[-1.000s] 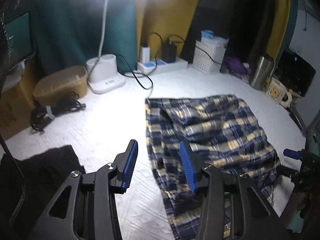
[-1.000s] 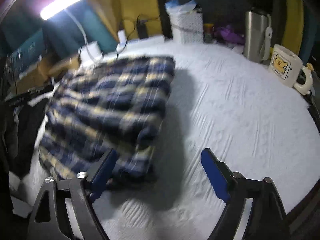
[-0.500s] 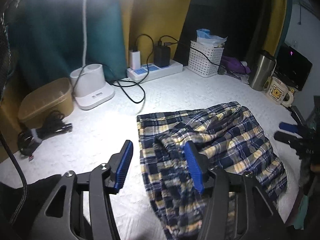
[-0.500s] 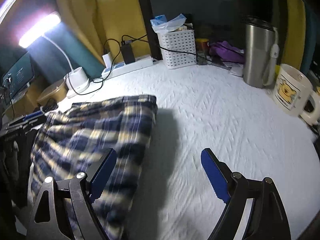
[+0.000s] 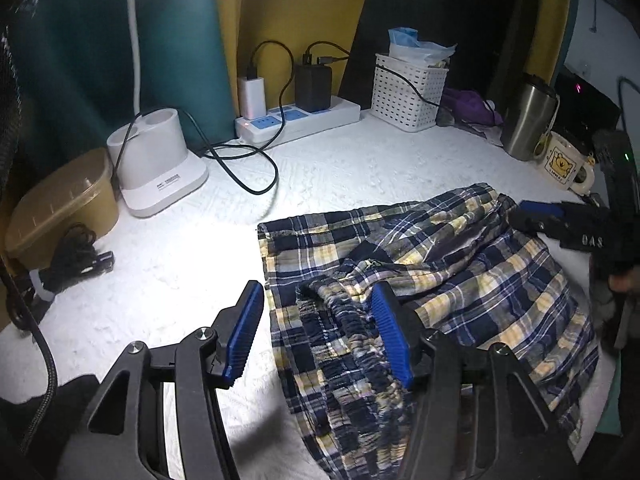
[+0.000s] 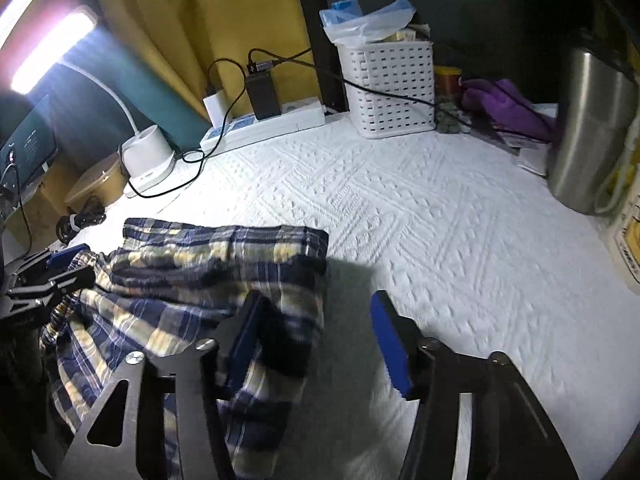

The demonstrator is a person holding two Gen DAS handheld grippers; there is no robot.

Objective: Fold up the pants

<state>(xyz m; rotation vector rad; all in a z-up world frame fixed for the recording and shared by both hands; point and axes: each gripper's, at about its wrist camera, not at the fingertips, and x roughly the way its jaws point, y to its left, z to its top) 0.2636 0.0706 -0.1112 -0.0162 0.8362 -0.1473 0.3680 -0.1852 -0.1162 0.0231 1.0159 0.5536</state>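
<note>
Left wrist view first: the left tongs [image 5: 318,332] sit about half open over the plaid pants [image 5: 420,280], nothing pinched, with the bunched waistband lying in the gap and the 3 o'clock pad [image 5: 390,338] right against the cloth. Compared with a second ago the pants lie lower and more centred in the shot, spread over the white tabletop [image 5: 340,168], and the power strip [image 5: 298,120], lamp base [image 5: 158,162] and white basket [image 5: 408,96] have all slid closer into view up around 12 o'clock. The right tongs [image 5: 548,216] now poke in at 3 o'clock, touching the far edge of the pants. Right wrist view: the right tongs [image 6: 318,340] are closing, way narrower than a second ago, and the pants [image 6: 192,280] edge sits by the 9 o'clock finger [image 6: 244,332], though it's too blurry to say the pads are pressing. The steel tumbler [image 6: 588,132] at 3 o'clock looks much bigger than before, and the left tongs [image 6: 48,276] show at 9 o'clock.
</note>
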